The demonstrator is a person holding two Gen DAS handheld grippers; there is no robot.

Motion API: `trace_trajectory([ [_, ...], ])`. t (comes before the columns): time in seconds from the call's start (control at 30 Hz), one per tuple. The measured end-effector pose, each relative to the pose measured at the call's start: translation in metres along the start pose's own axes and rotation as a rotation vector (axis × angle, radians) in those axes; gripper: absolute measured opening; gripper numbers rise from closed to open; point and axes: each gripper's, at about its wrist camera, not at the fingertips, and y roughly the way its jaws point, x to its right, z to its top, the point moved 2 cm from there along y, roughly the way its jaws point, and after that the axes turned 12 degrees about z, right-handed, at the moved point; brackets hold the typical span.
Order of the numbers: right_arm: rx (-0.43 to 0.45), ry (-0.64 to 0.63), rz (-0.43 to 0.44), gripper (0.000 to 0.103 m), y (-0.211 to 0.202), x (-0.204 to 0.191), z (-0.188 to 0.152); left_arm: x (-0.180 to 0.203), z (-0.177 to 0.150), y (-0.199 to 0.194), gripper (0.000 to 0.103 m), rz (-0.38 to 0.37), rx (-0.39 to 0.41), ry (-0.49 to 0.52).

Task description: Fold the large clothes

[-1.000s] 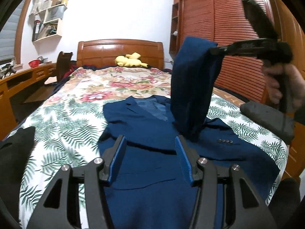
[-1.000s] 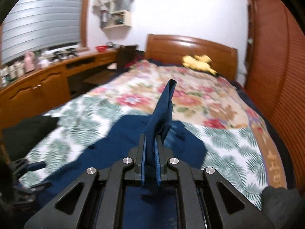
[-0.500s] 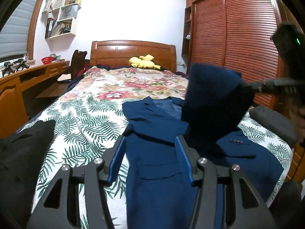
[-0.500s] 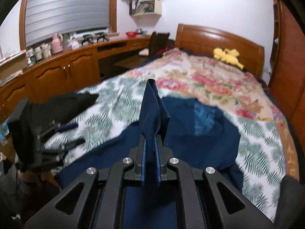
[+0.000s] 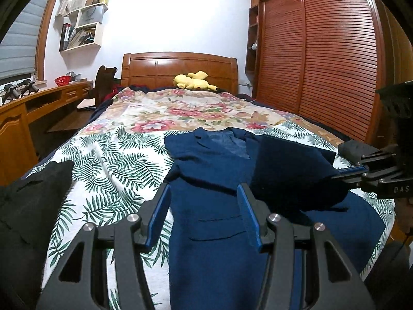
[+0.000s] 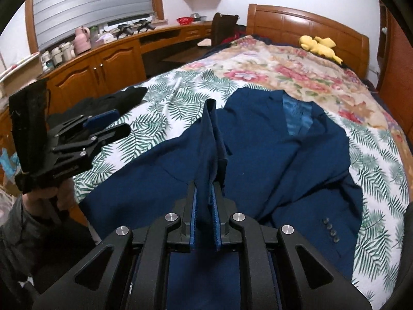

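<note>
The navy blue wool suit jacket [image 6: 271,155] lies face up on the floral-quilted bed [image 6: 258,69], spread below both grippers; folding has barely begun, with one sleeve [image 6: 209,139] lifted across its front. The right gripper [image 6: 205,222] is just starting to open, sleeve fabric between its pads. The left gripper [image 5: 204,211] hovers half open, empty, above the jacket's hem.

Ahead of me a bed [image 5: 124,139] with wooden headboard [image 5: 180,68] meets a white wall [image 5: 175,20]. Slatted wardrobe [image 5: 322,59] right; desk [image 6: 108,59], shelves [image 5: 82,25] and shuttered window [image 6: 87,2] left.
</note>
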Motion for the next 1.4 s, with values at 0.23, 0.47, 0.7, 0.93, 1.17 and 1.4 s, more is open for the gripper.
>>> trace_trajectory([
  [0.23, 0.003, -0.004, 0.003, 0.024, -0.004, -0.004, -0.002, 0.001, 0.000, 0.003, 0.052, -0.001, -0.005, 0.000],
  [0.47, 0.018, -0.028, -0.003, 0.035, -0.012, -0.008, -0.008, 0.002, -0.001, 0.005, 0.052, -0.010, -0.011, 0.002],
  [0.7, -0.020, 0.005, -0.102, 0.035, -0.003, 0.025, -0.036, 0.015, -0.015, 0.016, 0.052, -0.054, -0.080, 0.055],
  [0.93, -0.052, 0.055, -0.196, 0.035, 0.011, 0.072, -0.077, 0.027, -0.037, 0.025, 0.052, -0.070, -0.184, 0.096],
  [1.17, -0.024, 0.112, -0.216, 0.035, 0.020, 0.100, -0.109, 0.037, -0.059, 0.025, 0.052, -0.088, -0.272, 0.094],
  [1.4, -0.009, 0.148, -0.199, 0.035, 0.018, 0.104, -0.117, 0.046, -0.066, 0.034, 0.052, -0.084, -0.319, 0.098],
])
